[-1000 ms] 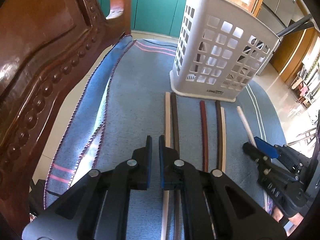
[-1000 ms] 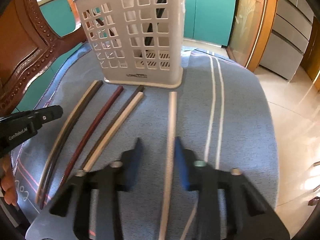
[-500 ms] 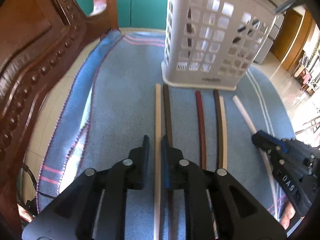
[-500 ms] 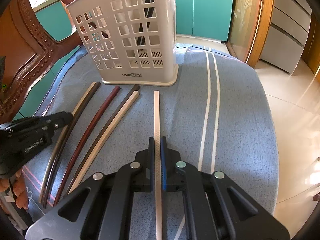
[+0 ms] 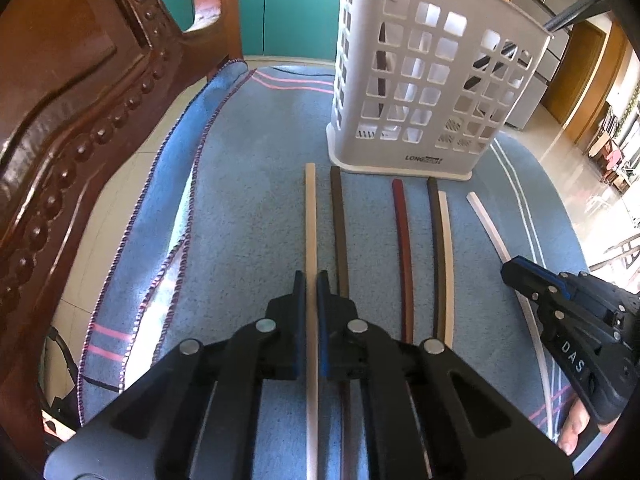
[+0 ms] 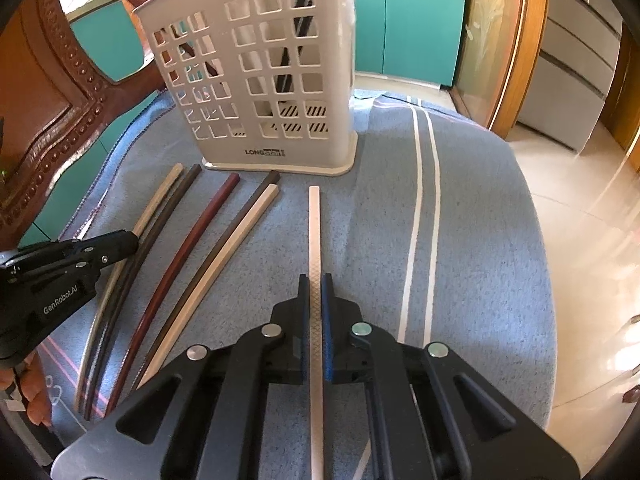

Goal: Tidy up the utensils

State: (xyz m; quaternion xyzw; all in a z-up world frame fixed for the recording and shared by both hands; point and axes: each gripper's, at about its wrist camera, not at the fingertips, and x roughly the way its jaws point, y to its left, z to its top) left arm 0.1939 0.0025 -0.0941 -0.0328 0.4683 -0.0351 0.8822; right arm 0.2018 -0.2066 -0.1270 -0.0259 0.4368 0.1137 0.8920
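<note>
Teal cabinet doors (image 6: 416, 28) line the far wall. A carved wooden chair back (image 5: 76, 92) stands left. Glossy tiled floor (image 6: 580, 216), sunlit, lies right.

Blue cloth (image 5: 248, 208) under six chopsticks (image 5: 404, 248) and white basket (image 5: 420, 80).

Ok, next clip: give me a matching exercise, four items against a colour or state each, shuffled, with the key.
Items:
1. left gripper
2. right gripper
3. middle chopstick
4. basket

States:
A. reddish brown, lying free on the cloth
B. white, upright, with sticks inside
C. shut on the leftmost cream chopstick
D. shut on the rightmost pale, textured chopstick

Pairs: 1-C, 2-D, 3-A, 4-B
</note>
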